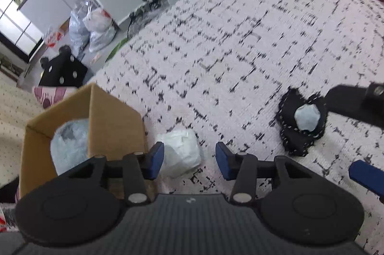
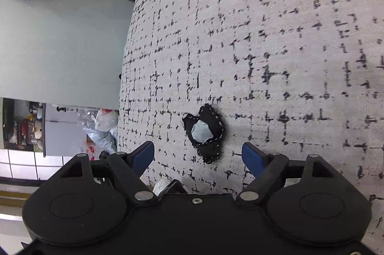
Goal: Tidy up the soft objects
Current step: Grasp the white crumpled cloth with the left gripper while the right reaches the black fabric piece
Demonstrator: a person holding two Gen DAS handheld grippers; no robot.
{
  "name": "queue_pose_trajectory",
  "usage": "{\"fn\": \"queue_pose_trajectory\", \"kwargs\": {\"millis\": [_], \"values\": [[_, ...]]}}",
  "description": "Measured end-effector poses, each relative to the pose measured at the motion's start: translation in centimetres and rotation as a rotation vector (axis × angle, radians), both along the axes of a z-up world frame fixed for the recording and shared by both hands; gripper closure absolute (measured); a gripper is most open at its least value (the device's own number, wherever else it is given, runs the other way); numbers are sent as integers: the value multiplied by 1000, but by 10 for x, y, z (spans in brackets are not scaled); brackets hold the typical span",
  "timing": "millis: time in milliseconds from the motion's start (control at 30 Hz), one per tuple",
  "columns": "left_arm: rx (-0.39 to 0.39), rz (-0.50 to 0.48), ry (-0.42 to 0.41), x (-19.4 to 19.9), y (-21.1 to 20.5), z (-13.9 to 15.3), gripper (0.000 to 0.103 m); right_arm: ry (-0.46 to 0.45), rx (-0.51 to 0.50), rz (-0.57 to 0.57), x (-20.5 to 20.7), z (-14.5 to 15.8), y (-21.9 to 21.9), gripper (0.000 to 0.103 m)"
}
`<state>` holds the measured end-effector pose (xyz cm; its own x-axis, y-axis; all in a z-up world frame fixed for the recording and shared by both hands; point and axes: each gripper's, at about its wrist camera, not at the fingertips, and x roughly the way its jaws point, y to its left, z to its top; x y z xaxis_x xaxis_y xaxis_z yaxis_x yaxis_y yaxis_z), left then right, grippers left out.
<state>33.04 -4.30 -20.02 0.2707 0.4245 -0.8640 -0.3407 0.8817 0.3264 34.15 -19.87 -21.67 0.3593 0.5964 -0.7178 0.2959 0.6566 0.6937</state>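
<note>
In the left wrist view, my left gripper (image 1: pixel 189 160) stands partly open with nothing pressed between its pads. The white crumpled bundle (image 1: pixel 181 153) lies on the patterned bed cover (image 1: pixel 240 39) at about 11 o'clock from the gap, touching or just beside the left finger (image 1: pixel 154 160) and well short of the right one. It is roundish, with no clear long axis. The cardboard box (image 1: pixel 112 120) sits at 9 o'clock, just beside the bundle, and already has a pale wrapped lump (image 1: pixel 69 144) inside it. I judge the short hop into the box easy, though its near wall crowds the left finger. Out at 2 o'clock sits the black stitched pouch (image 1: pixel 301 123), and beyond it the right gripper's fingers (image 1: pixel 360 171).

In the right wrist view, my right gripper (image 2: pixel 198 156) is wide open and empty. The pouch (image 2: pixel 206 132) lies at 12 o'clock just ahead of the gap, its long axis running roughly 12 to 6, pale patch up. There is open cover all round it and the bed edge at 10 o'clock is well apart, so this hand is plainly the nearer to it.
</note>
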Motion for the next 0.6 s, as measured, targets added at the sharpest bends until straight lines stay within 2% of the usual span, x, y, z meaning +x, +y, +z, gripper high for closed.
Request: {"fn": "queue_pose_trajectory", "kwargs": {"millis": [200,267,300,467,533,600], "values": [[7,14,13,5,6,-8,58,27,-17,29,5,-11,10,30],[4,24,10,7,8,-9,65,29,-27,30,7,-15,11,33],[8,30,7,7,10,-8,73,32,-34,33,8,-17,12,35],[-35,24,0,7,19,-4,73,30,-63,39,16,-25,22,40],[-60,34,-10,6,22,-1,74,13,-86,53,17,-26,28,46],[-91,38,-25,7,24,4,76,-3,-117,72,17,-27,33,65]]}}
